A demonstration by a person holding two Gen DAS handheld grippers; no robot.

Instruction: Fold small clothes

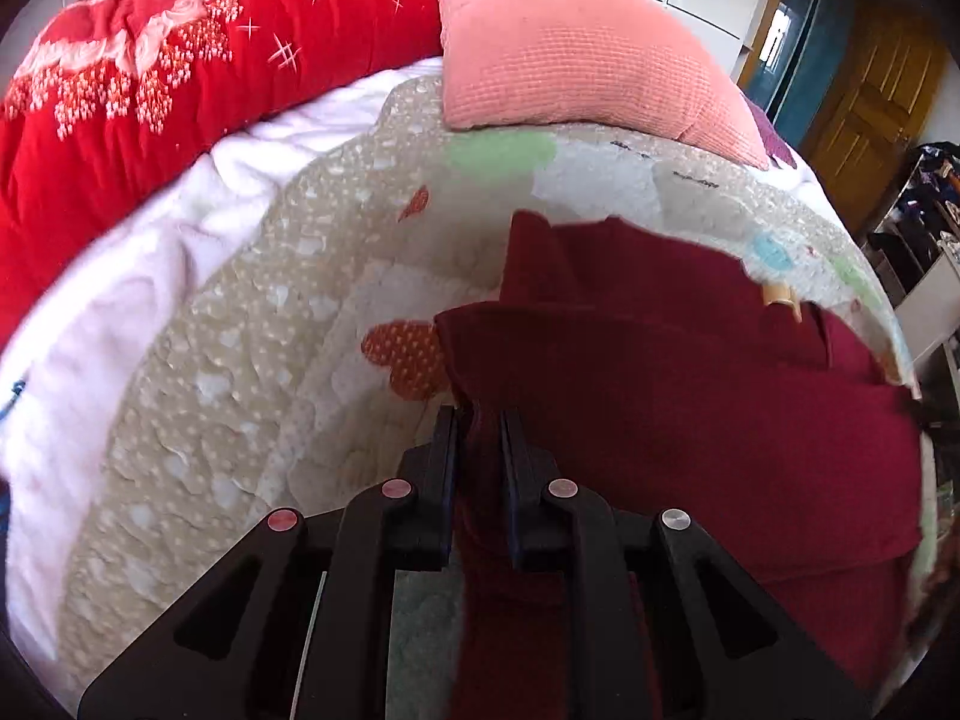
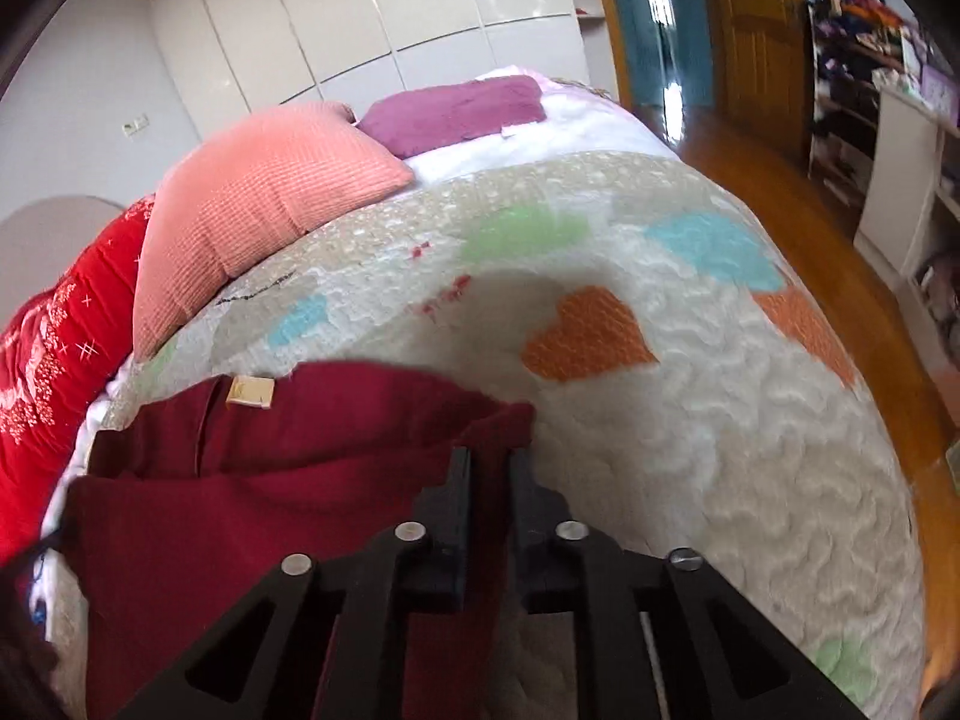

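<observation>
Quilted bedspread with coloured hearts fills my view, a pink pillow at ten o'clock. I have the left gripper pinching the dark red garment, which lies on the quilt. My right gripper is clamped on its other corner at six o'clock.

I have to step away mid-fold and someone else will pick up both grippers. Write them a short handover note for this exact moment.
Left gripper: shut on the left edge of the dark red knit garment, cloth bunched between its fingers.
Right gripper: shut on the garment's right corner.
Garment: on the quilted heart-patterned bedspread, near the salmon pink waffle pillow; beige neck label visible at its far edge.
Done: both edges gripped; a layer already appears to overlap.
Left: carry the fold over, lay it flat, release, and finish folding.
</observation>
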